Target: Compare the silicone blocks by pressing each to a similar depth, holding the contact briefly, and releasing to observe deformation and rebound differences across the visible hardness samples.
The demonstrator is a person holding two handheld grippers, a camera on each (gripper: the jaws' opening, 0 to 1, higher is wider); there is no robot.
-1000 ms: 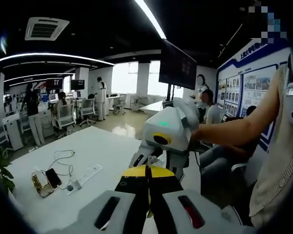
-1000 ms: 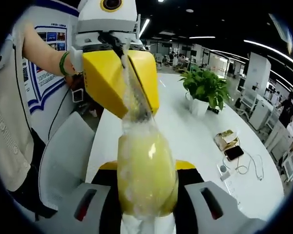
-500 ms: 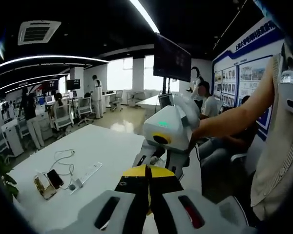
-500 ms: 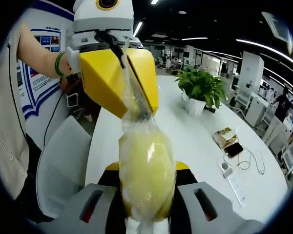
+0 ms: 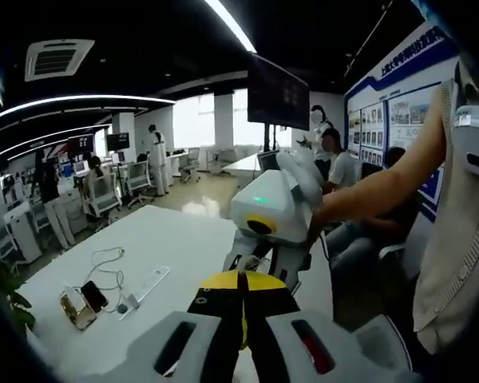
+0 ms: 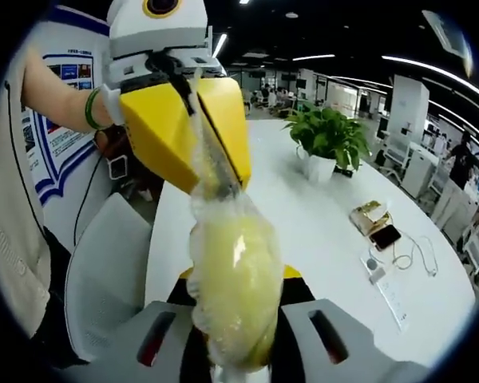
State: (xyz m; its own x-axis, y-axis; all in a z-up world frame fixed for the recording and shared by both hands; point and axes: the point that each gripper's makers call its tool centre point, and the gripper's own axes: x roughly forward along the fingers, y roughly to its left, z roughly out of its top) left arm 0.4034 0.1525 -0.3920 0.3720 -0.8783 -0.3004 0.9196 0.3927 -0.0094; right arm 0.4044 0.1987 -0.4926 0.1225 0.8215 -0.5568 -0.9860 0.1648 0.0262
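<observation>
Clutter lay on the white table (image 6: 303, 215): a potted plant (image 6: 329, 142), a phone (image 6: 384, 237), a gold box (image 6: 367, 216), a white cable (image 5: 104, 263) and a power strip (image 5: 148, 283). A grey chair (image 6: 104, 275) stood beside the table. The right gripper (image 6: 233, 319) clamped a pale yellow silicone block in clear wrap (image 6: 233, 279), which blocked the table beyond. The left gripper (image 6: 193, 132), jaws narrowed, pinched the wrap's top. In the left gripper view, the left gripper (image 5: 241, 307) faced the right gripper (image 5: 270, 215). Since earlier, the grips stayed unchanged; only the cameras shifted slightly.
</observation>
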